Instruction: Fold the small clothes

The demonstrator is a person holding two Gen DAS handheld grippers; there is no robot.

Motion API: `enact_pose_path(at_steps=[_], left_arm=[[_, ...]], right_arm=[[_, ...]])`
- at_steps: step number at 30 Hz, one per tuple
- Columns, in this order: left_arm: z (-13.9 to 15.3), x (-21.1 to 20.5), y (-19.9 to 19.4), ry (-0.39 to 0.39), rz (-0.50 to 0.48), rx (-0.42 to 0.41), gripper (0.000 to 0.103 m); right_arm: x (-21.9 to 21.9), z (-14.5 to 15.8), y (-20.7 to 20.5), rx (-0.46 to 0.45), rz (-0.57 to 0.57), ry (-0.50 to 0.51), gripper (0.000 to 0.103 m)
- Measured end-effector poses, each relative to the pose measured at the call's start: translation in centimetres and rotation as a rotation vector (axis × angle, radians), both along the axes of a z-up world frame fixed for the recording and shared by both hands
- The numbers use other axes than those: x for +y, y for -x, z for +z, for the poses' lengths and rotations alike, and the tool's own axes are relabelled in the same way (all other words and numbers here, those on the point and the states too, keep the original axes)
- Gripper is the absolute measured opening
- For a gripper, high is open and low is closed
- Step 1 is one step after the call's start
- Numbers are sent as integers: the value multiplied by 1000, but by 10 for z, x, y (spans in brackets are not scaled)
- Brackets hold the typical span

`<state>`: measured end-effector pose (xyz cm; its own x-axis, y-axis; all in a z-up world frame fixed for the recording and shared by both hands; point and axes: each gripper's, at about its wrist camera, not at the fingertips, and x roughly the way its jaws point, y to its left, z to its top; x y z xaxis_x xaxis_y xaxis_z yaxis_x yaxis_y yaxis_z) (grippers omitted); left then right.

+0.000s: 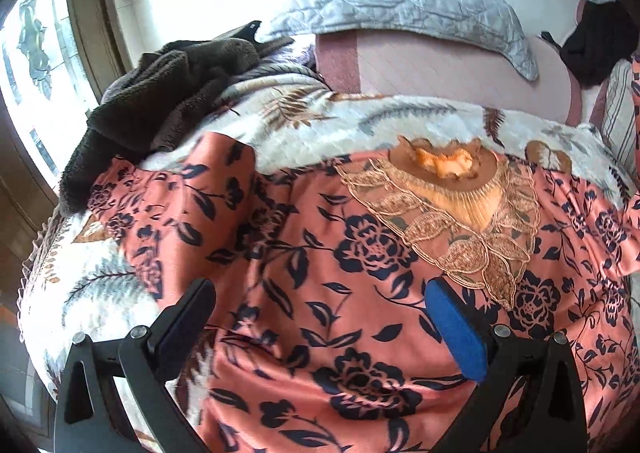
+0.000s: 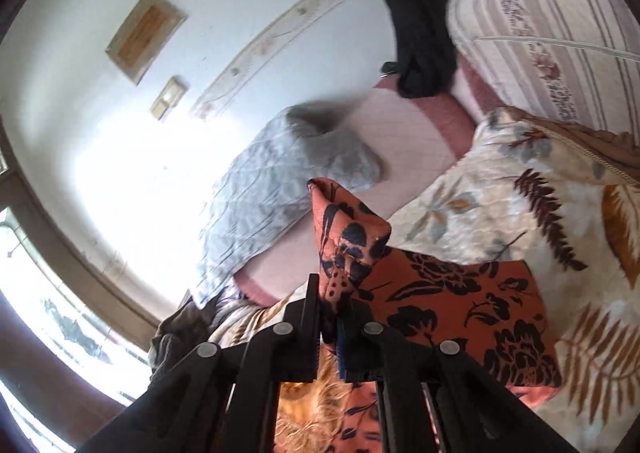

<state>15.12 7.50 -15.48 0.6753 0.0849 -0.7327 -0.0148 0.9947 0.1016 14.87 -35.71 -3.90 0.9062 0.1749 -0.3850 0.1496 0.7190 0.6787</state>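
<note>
Salmon-pink floral satin garment [image 1: 320, 253] lies mostly flat; folding barely begun. Right gripper [image 2: 330, 317] pinches its lifted edge; left gripper [image 1: 320, 317] gapes, empty.

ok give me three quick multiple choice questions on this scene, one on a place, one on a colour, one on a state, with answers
1. Where does the dark brown towel lie?
A. on the bed's far left
B. beside the lace neckline
C. under the grey pillow

2. What colour is the garment?
A. plain white
B. salmon with dark flowers
C. green striped

3. How is the right gripper?
A. open and empty
B. shut on a fold of the garment
C. shut on the pillow

Answers: 1 A, it sits at the left edge, away from the garment's neckline. 2 B, the print shows in both views. 3 B, cloth sticks up from between its fingers.
</note>
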Motion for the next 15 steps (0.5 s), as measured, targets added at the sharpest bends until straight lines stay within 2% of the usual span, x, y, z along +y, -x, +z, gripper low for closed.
enact_pose_path(at_steps=[3,7,12,15], left_arm=[[22,32,12,18,41,-55,103],[42,79,26,62,96,-87,103],[49,128,35,101,181,-102,103],[48,151,39,102,228,-105,103]], right_arm=[[63,5,-10,2,105,-3,6],[147,-4,-31,29,242,-23,6],[240,-37,-60,83,370,-47,6],[283,-65,-64,126,413,-70,6]])
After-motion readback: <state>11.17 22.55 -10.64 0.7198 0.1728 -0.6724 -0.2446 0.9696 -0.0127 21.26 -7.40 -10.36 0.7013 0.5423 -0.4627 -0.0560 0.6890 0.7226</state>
